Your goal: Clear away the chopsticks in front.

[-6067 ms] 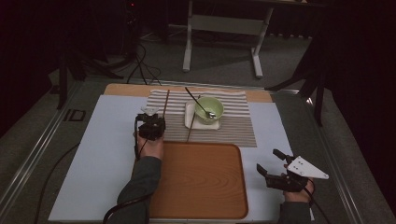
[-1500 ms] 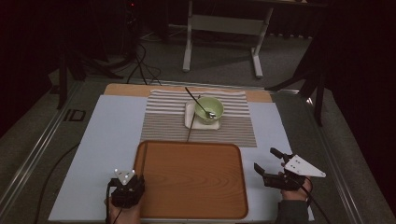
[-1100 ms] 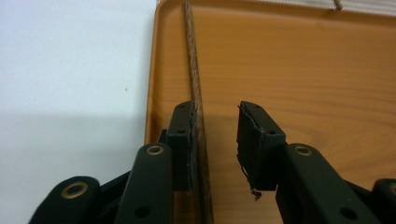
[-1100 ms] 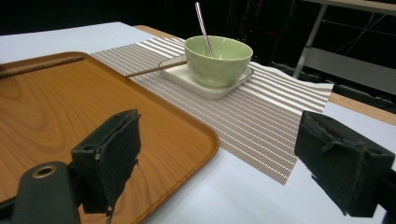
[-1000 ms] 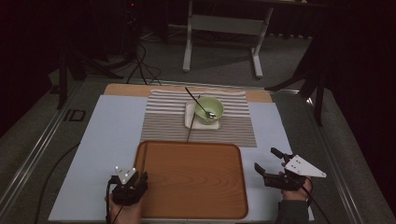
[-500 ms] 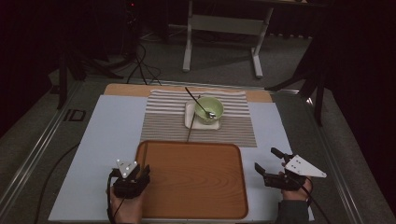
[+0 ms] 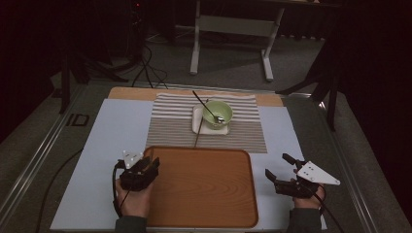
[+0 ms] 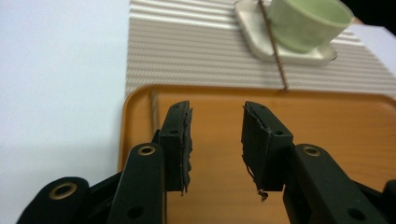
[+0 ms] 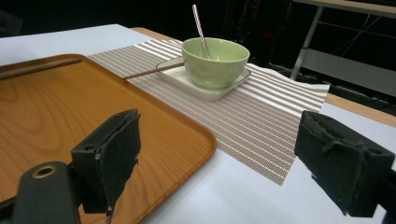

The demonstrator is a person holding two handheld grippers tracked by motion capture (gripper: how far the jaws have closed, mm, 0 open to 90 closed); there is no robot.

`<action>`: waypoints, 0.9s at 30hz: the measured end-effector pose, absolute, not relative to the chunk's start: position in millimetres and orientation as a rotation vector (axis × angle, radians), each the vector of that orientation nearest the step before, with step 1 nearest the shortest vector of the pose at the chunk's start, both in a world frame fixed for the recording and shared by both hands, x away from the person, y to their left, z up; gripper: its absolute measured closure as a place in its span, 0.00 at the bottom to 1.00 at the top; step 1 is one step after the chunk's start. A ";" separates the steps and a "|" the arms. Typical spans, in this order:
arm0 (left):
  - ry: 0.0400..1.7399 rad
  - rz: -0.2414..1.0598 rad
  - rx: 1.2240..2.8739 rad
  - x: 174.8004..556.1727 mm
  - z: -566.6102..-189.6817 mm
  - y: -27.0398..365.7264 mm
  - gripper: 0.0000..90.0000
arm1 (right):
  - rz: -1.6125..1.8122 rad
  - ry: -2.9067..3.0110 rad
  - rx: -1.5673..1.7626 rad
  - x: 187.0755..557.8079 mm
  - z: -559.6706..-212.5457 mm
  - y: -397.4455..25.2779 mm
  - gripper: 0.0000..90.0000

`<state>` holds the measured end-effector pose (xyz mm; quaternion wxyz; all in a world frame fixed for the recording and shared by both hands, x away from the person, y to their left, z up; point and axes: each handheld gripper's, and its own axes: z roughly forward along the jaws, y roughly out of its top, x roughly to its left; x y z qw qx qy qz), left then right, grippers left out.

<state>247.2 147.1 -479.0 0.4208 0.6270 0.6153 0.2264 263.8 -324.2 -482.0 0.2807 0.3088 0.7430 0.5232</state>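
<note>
The wooden tray (image 7: 201, 187) lay at the near edge of the tabletop (image 7: 92, 145), its far rim touching the striped placemat (image 7: 170, 124). The left gripper (image 7: 150, 164) hovered over the tray's nine o'clock rim, fingers (image 8: 180, 140) parted and grasping nothing. The right gripper (image 7: 277, 170) waited off the tray's three o'clock side, spread wide and empty too. At twelve o'clock sat a green bowl (image 7: 217, 113) with a spoon (image 7: 206, 106) on a white dish (image 7: 199, 127) (a chopstick (image 7: 198, 131) leaned off it toward the tray). To my eye, a one-sided grab might tilt the tray, or a push might shove the placemat and upset the bowl.
</note>
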 end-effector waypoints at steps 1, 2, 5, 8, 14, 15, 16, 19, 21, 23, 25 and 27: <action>1.542 0.567 1.571 247.2 -479.0 147.1 0.70 | 1.402 1.992 0.828 263.8 -482.0 -324.2 0.15; 1.526 0.564 1.587 254.7 -476.9 145.3 0.70 | 1.402 1.992 0.828 263.9 -482.0 -324.2 0.15; 1.512 0.559 1.587 261.2 -475.4 144.4 0.70 | 1.403 1.990 0.828 263.5 -481.8 -324.2 0.15; 1.494 0.569 1.594 270.3 -472.8 142.2 0.70 | 1.404 1.986 0.830 263.5 -481.8 -324.5 0.15; 1.455 0.598 1.633 288.3 -469.1 134.0 0.74 | 1.403 1.989 0.830 263.8 -482.0 -324.2 0.15; 1.452 0.599 1.641 291.5 -468.9 132.4 0.74 | 1.403 1.991 0.829 263.9 -482.1 -324.2 0.15; 1.452 0.605 1.654 294.6 -468.7 130.7 0.76 | 1.403 1.990 0.829 263.8 -482.0 -324.2 0.15; 1.451 0.608 1.678 303.8 -469.6 125.4 0.80 | 1.403 1.989 0.830 264.0 -482.1 -324.4 0.15; 1.455 0.602 1.695 313.1 -472.5 120.2 0.83 | 1.403 1.991 0.829 264.0 -482.1 -324.3 0.15; 1.455 0.598 1.706 317.1 -474.4 117.4 0.87 | 1.403 1.991 0.830 263.9 -482.1 -324.2 0.15; 1.451 0.593 1.738 322.7 -477.8 112.3 0.90 | 1.404 1.990 0.830 264.0 -482.1 -324.4 0.15; 1.453 0.590 1.761 326.6 -482.0 106.2 0.98 | 1.406 1.987 0.832 264.0 -482.0 -325.0 0.15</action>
